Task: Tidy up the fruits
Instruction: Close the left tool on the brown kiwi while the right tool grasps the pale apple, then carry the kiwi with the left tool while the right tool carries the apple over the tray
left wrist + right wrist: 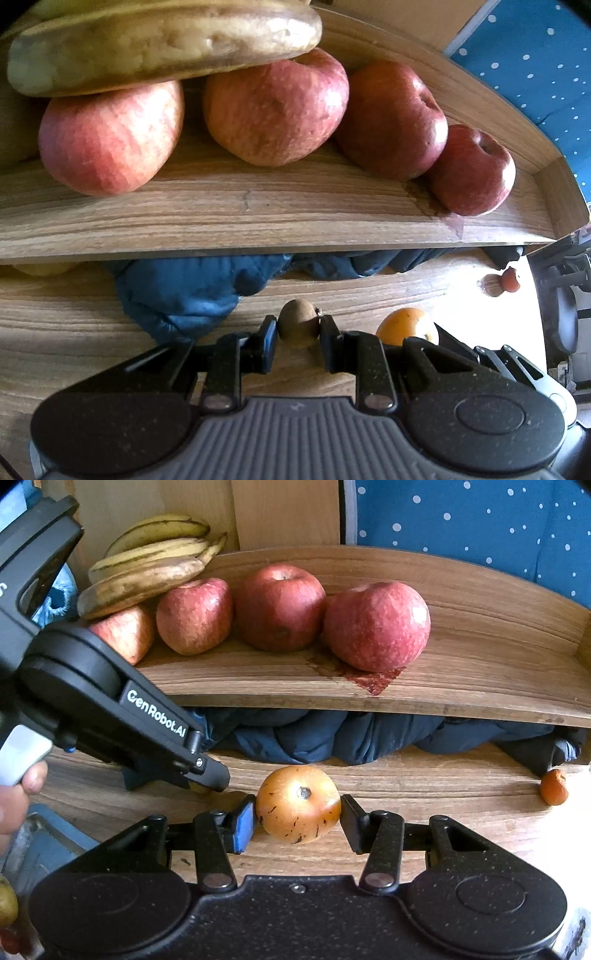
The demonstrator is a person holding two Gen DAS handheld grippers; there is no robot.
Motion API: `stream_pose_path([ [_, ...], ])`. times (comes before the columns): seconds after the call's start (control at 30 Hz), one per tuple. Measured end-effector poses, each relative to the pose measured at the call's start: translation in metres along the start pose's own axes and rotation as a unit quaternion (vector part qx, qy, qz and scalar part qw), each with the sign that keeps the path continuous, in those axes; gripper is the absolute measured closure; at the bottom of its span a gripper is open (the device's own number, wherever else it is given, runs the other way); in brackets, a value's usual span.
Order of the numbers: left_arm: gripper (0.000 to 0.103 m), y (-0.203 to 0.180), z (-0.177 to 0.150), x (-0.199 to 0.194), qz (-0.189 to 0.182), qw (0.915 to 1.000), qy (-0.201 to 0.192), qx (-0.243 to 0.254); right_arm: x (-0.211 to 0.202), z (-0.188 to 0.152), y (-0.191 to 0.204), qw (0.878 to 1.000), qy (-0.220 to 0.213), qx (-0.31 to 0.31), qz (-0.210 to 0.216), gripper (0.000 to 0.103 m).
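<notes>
My left gripper (298, 330) is shut on a small brown kiwi (298, 323) just above the wooden table. My right gripper (298, 814) is shut on an orange fruit (298, 803) with dark specks; it also shows in the left wrist view (406, 326). The left gripper's body (110, 709) crosses the right wrist view at the left. On the raised wooden shelf (480, 657) lie several red apples (376, 624) and a bunch of browning bananas (147, 565). The apples (275, 107) and a banana (162, 44) fill the top of the left wrist view.
A dark blue cloth (332, 734) is bunched under the shelf. A small orange fruit (553, 786) lies on the table at the right, seen also in the left wrist view (510, 280). A blue dotted fabric (480, 517) hangs behind the shelf.
</notes>
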State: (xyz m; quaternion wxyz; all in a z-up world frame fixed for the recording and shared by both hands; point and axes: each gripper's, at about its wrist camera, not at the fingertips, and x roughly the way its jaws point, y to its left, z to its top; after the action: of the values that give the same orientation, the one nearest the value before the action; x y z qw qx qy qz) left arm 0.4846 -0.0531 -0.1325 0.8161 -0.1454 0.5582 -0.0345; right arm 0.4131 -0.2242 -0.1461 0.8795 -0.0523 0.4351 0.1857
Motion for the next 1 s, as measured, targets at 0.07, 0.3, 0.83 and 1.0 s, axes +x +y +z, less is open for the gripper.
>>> stream_pose_path([
  [0.07,0.076,-0.002,-0.003,-0.003,0.0,1.0,-0.002,0.001,-0.004,0.0,-0.001,1.0,-0.003,0.0,0.002,0.053],
  [0.3,0.076,-0.007,-0.019,-0.018,0.002,0.9999,-0.013,-0.001,-0.022,-0.006,-0.001,1.0,-0.01,-0.002,0.006,0.053],
  [0.83,0.076,0.015,-0.075,-0.054,0.031,0.9988,-0.024,-0.029,-0.058,-0.032,0.03,0.998,-0.015,-0.047,0.05,0.053],
  [1.0,0.076,0.024,-0.094,-0.062,0.032,0.9989,-0.018,-0.029,-0.066,-0.042,0.04,0.995,-0.01,-0.067,0.07,0.053],
])
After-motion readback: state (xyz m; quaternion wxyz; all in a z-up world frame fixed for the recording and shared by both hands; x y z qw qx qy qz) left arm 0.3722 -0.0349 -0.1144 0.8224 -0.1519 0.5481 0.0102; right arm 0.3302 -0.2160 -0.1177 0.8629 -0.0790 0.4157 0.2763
